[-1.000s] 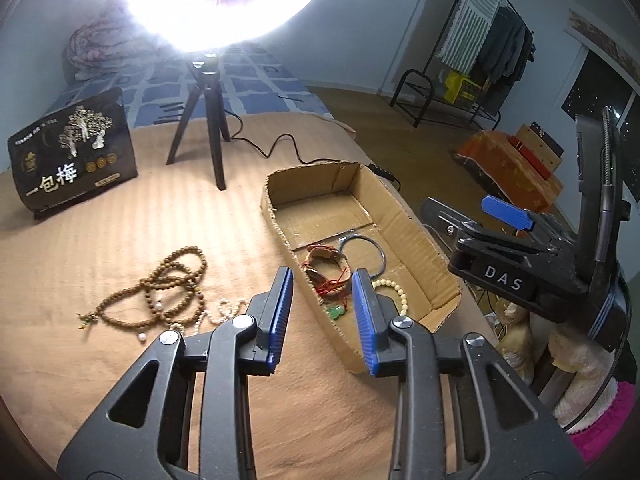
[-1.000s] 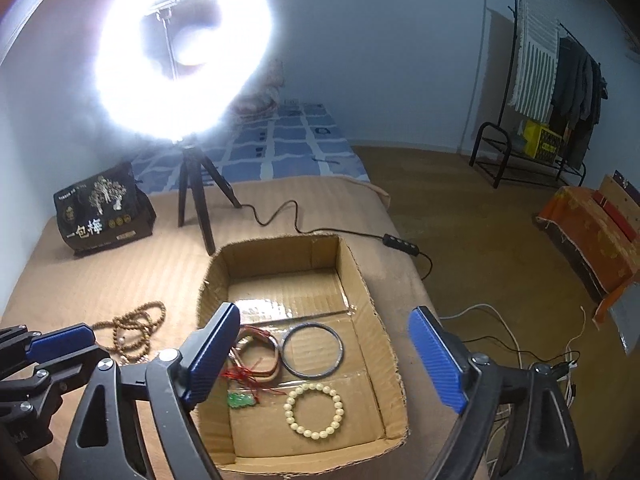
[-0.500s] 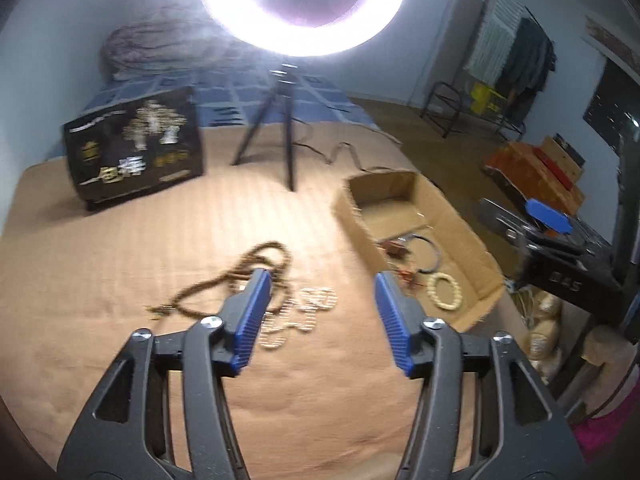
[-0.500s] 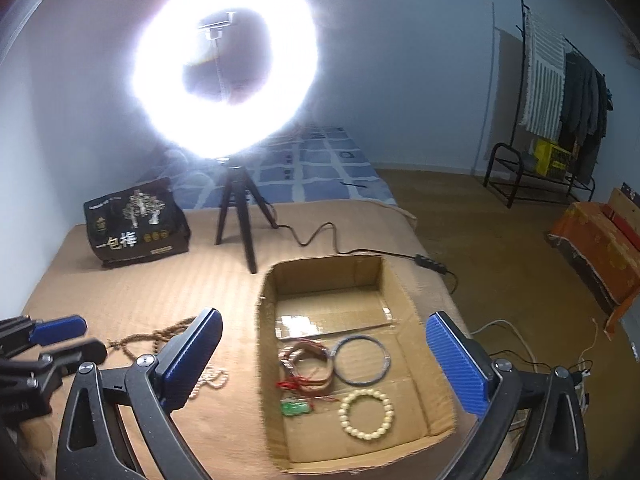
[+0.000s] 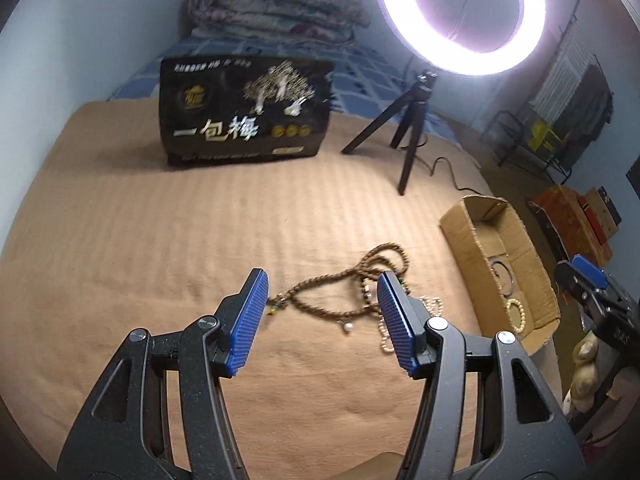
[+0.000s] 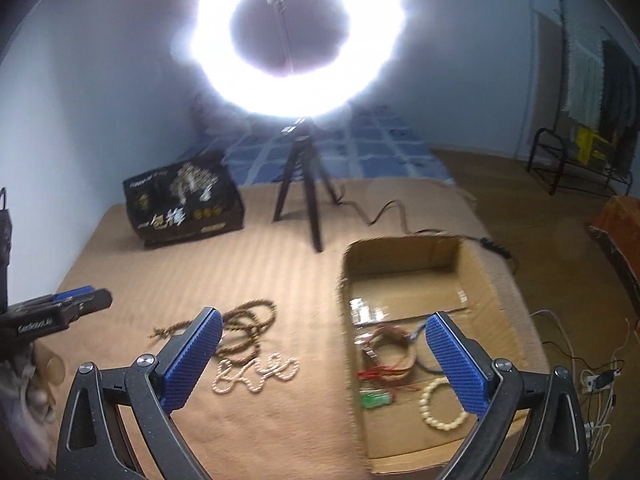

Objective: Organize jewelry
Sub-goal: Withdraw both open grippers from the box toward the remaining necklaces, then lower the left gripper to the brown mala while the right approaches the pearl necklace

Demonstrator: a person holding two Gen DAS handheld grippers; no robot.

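Our left claw (image 5: 322, 322) has just been opening and hangs released and empty, the brown bead necklace (image 5: 340, 292) just ahead between its 2 pads; we should drop straight onto the bunched loops. Our right claw (image 6: 324, 364) gapes empty, the cardboard box (image 6: 472, 264) ahead-right and the white bead strand (image 6: 256, 372) ahead between its pads, tangling close enough to snag.

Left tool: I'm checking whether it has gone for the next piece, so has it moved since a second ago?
Yes. The left tool, open, has swung off the cardboard box and now frames the brown bead necklace on the blanket.
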